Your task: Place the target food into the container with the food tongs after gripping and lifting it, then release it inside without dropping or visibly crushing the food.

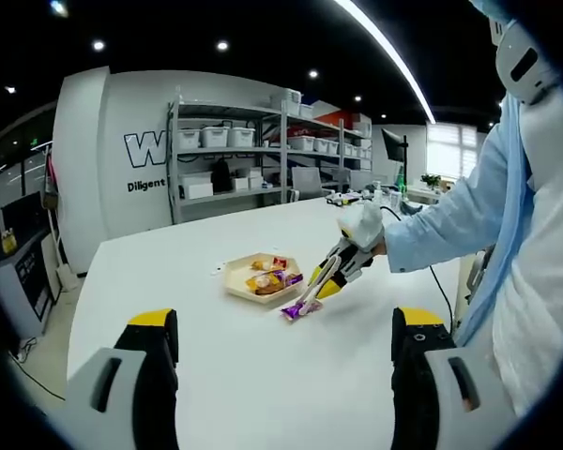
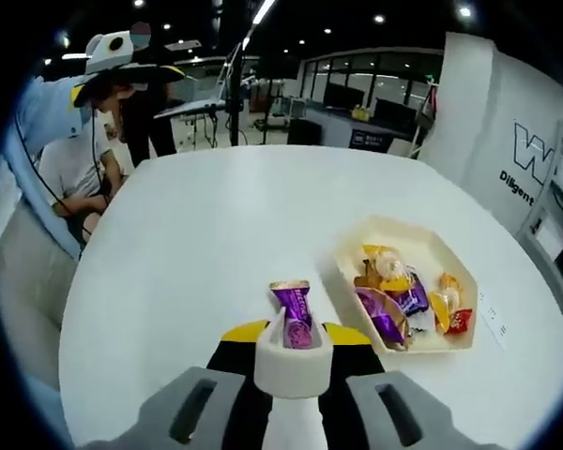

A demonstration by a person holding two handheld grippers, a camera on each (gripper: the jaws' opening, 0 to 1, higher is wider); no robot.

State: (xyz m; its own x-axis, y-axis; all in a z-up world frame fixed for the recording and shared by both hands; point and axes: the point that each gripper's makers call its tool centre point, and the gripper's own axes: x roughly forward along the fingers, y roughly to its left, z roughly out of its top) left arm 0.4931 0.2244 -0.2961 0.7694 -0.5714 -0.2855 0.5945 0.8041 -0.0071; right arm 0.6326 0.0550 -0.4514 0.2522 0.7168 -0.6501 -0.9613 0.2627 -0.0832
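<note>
My right gripper (image 2: 296, 375), closed on the food tongs (image 2: 293, 349), pinches what looks like a purple candy packet (image 2: 294, 314) ahead of my jaws; I should carry it gently right over the tray (image 2: 403, 230), my left gripper (image 1: 281, 361) idle and parted.

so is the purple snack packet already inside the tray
No, the purple snack packet is held in the tongs over the white table, beside the tray.
</note>
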